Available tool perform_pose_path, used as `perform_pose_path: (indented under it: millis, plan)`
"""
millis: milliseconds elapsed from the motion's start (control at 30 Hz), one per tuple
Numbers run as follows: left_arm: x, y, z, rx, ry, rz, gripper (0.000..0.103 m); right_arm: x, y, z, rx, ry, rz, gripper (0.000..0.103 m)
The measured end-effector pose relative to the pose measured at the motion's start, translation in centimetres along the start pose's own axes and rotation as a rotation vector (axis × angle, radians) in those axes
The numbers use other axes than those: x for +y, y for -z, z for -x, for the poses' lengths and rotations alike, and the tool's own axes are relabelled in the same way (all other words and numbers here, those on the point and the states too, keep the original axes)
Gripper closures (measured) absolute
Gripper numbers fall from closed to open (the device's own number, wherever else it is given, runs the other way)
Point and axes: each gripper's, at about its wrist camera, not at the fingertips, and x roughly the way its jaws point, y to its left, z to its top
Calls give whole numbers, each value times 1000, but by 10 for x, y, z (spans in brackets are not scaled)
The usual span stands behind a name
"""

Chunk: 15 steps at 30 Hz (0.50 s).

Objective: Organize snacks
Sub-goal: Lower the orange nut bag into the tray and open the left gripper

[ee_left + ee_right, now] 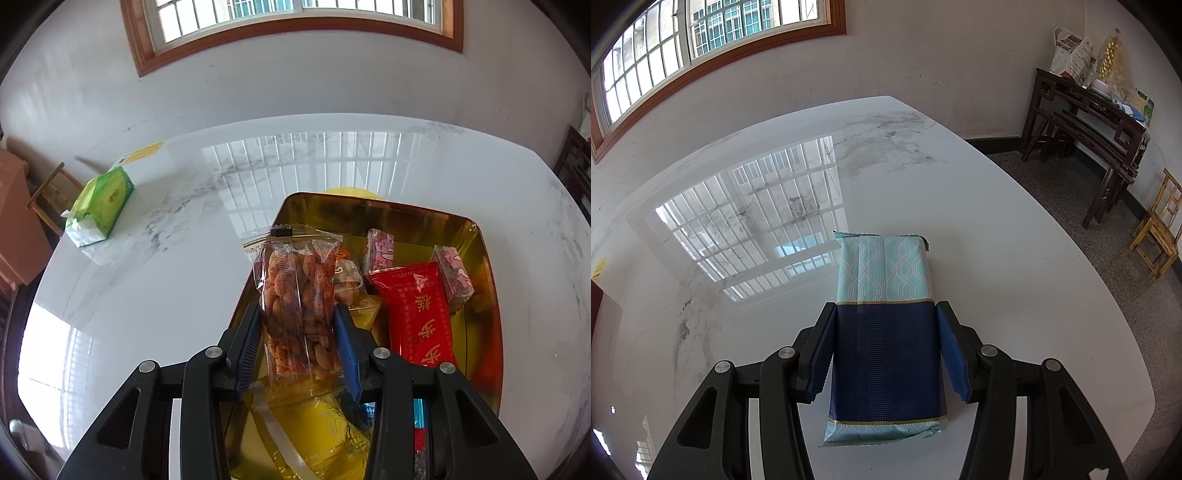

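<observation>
My left gripper point(297, 308) is shut on a clear snack packet point(299, 295) of orange-brown pieces, held upright above the left part of a gold tray point(369, 205). In the tray lie a red packet point(421, 314), two pink packets point(380, 251), and a yellow packet point(325, 424) beneath the gripper. In the right wrist view a blue and light-teal packet point(886, 332) lies flat on the white marble table point(997, 240). My right gripper point(886, 303) straddles it; the pads stand close beside its long edges without visibly pressing.
A green tissue pack point(101, 206) and a white box point(147, 166) sit at the table's far left. The table's right edge point(1089, 295) drops to a speckled floor with a dark wooden side table point(1089, 110) and a small wooden chair point(1160, 229).
</observation>
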Motion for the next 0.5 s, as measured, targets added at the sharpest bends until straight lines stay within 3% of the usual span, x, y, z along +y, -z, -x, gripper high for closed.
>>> perform_pose_path:
  millis: [500]
  plan:
    - [-4, -2, -9, -4, -9, -34, 62, 0, 0, 0, 0, 0, 0, 52]
